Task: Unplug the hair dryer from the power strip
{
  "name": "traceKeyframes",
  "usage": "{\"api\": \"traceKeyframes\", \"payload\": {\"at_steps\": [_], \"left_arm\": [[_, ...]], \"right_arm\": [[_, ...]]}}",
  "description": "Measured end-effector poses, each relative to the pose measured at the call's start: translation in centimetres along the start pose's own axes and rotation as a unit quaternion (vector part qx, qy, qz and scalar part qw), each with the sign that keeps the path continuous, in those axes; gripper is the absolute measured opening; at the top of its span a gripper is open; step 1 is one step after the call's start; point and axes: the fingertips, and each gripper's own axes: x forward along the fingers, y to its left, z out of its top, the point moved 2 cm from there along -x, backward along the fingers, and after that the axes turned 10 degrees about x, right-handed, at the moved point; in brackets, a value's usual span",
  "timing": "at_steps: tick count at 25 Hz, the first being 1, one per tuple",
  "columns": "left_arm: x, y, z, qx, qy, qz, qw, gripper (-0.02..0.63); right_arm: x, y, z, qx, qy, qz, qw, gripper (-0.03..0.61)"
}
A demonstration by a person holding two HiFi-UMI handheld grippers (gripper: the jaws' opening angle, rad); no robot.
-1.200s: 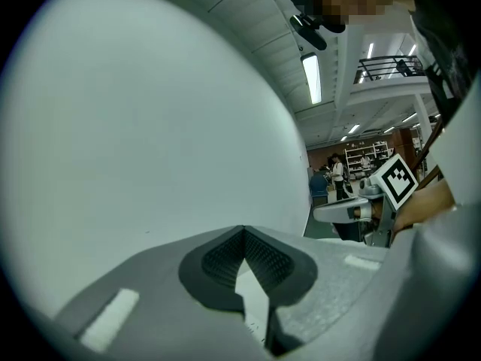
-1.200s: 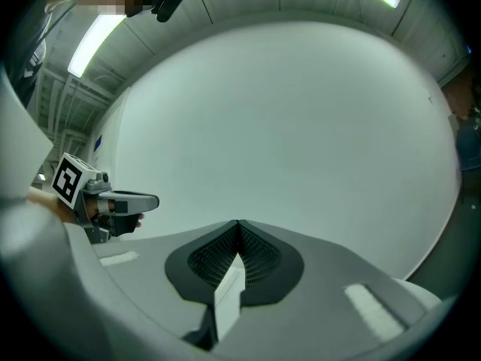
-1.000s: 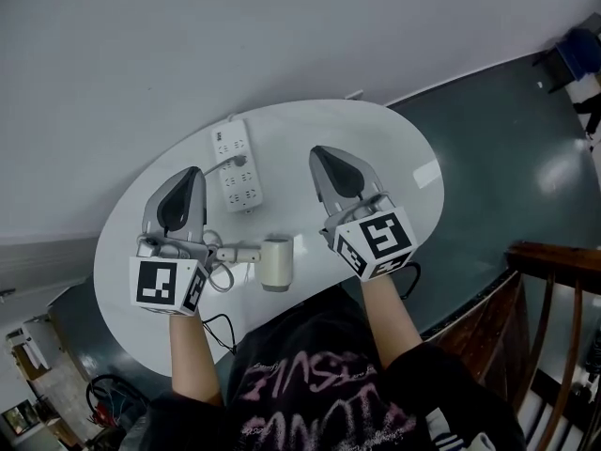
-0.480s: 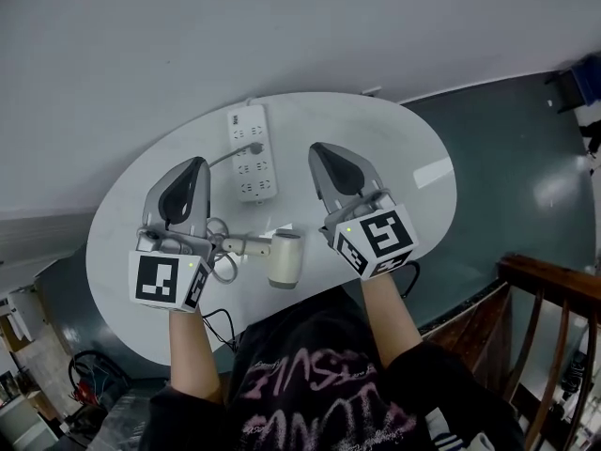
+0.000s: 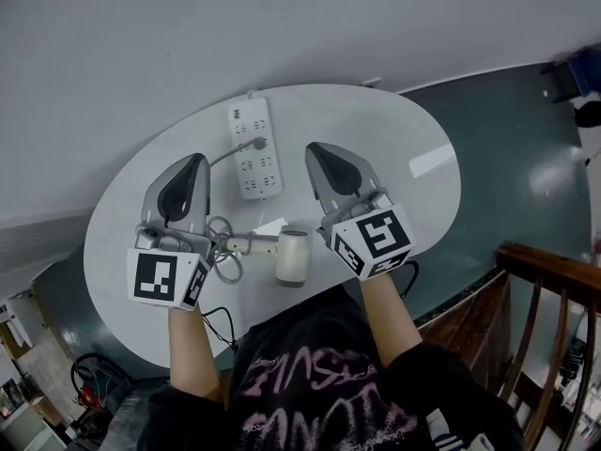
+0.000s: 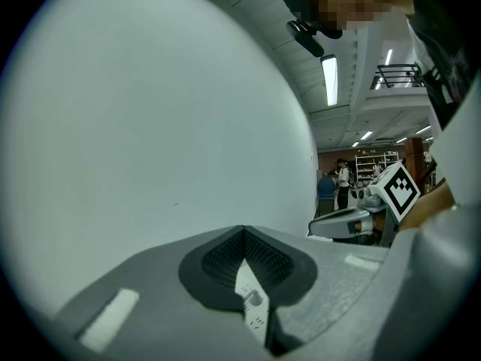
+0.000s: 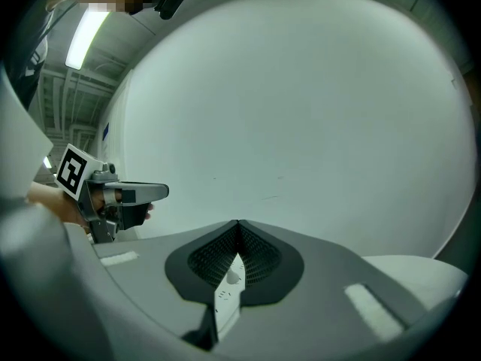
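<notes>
I'm holding both grippers above the bench [image 5: 404,139], nothing grabbed yet. Left gripper [image 5: 187,175] is showing jaws pressed together at the tips, empty. Right gripper [image 5: 326,164] is the same: jaws together, nothing between them, only a sliver of the power strip [image 5: 246,120] peeking through the slit. The strip is lying toward the far side of the bench, between the two gripper tips. The plug [image 5: 256,144] is sitting in a socket mid-strip, with the cord [image 5: 223,162] running left, going out of sight behind the left gripper and looping near the dryer handle. The hair dryer [image 5: 292,256] is lying on the near side, between the two marker cubes. I'm judging the task as not begun, with the plug in. Risks: both jaws need spreading first, and coming down closed would just be shoving the plug or strip. The strip is looking loose, so pulling without the other gripper pinning it is likely dragging the whole strip up. Pinching cord instead of plug body is risking a slip or strain. The loose loops could be snagging the left gripper.
</notes>
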Motion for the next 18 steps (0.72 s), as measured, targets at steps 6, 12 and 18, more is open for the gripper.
{"api": "traceKeyframes", "payload": {"at_steps": [6,12,18], "left_arm": [[0.7,-0.3,-1.8,-0.015,0.010,-0.009,0.9998,0.001],[1.1,-0.9,-2.1,-0.009,0.018,-0.019,0.9996,0.001],[1.3,-1.0,-3.0,-0.019,0.024,-0.021,0.9993,0.001]], "right_arm": [[0.5,-0.2,-1.5,0.006,0.017,0.000,1.000,0.010],[0.4,-0.6,-2.1,0.012,0.022,0.000,1.000,0.011],[0.5,-0.7,-2.7,0.019,0.025,0.000,1.000,0.009]]}}
